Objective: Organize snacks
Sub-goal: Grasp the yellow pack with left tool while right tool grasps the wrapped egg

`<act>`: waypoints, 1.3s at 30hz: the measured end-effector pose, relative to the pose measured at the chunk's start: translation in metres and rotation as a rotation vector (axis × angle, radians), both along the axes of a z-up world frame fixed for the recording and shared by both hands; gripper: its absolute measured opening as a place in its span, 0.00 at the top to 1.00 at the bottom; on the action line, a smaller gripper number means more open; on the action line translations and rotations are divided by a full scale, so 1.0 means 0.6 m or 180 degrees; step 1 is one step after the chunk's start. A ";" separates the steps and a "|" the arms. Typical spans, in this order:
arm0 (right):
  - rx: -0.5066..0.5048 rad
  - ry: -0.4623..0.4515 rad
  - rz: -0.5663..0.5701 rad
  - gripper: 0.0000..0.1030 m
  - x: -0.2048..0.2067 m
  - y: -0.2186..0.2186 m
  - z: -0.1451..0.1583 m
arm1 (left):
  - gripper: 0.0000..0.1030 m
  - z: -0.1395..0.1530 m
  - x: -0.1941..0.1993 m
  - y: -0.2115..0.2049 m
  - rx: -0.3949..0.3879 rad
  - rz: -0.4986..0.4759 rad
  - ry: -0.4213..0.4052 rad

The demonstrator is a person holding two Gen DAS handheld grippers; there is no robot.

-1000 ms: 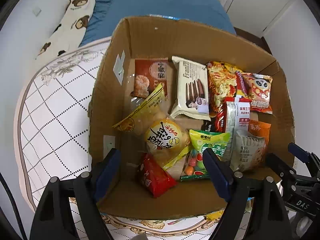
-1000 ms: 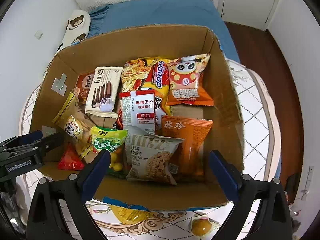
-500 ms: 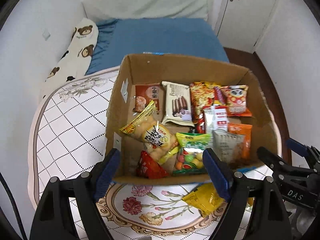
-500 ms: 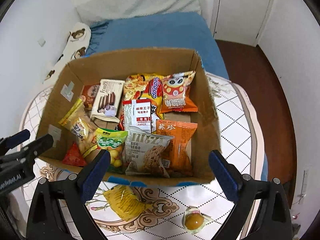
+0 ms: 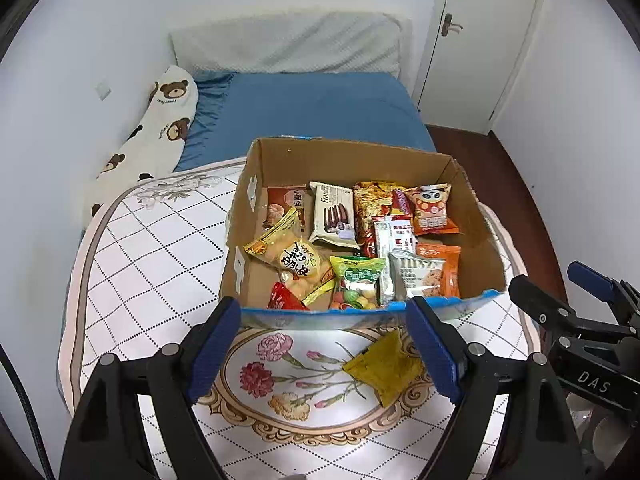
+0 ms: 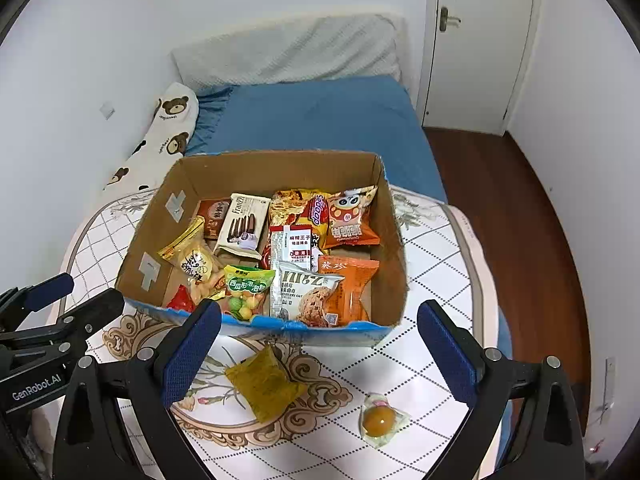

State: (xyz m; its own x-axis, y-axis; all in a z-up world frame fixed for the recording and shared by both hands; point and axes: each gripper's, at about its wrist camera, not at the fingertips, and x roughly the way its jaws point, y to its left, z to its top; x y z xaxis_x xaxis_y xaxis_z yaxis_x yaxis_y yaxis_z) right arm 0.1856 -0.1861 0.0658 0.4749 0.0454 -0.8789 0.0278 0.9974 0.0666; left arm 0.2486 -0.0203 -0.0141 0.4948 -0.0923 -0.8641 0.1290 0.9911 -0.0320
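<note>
Hand-held grippers: your left hand-held gripper (image 5: 324, 344) and right hand-held gripper (image 6: 320, 346) both gape wide, holding nothing | Where: yellow packet (image 6: 265, 387) lies flat just before the cardboard box (image 6: 304, 326); wrapped round snack (image 6: 379, 420) near it, further from the box | Handling: likely light, crinkly, slippery; pinch the packet's edge seam, go gently on the round one.

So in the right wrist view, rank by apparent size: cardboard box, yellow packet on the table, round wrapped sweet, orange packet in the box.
1. cardboard box
2-3. yellow packet and orange packet: similar; the yellow one is nearer the camera, so unsure
4. round wrapped sweet
</note>
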 end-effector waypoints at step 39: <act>0.0920 0.1264 -0.0940 0.24 -0.119 -0.181 -0.325 | 0.20 -0.367 0.053 -0.096 -0.0710 0.0813 0.1887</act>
State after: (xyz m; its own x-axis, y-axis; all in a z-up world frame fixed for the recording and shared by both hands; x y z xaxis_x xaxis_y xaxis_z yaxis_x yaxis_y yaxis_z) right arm 0.1144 -0.2948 -0.1292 0.1397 0.2259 -0.9641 0.3811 0.8864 0.2629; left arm 0.2802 -0.0780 -0.2344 -0.0265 -0.2429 -0.9697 -0.2106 0.9496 -0.2322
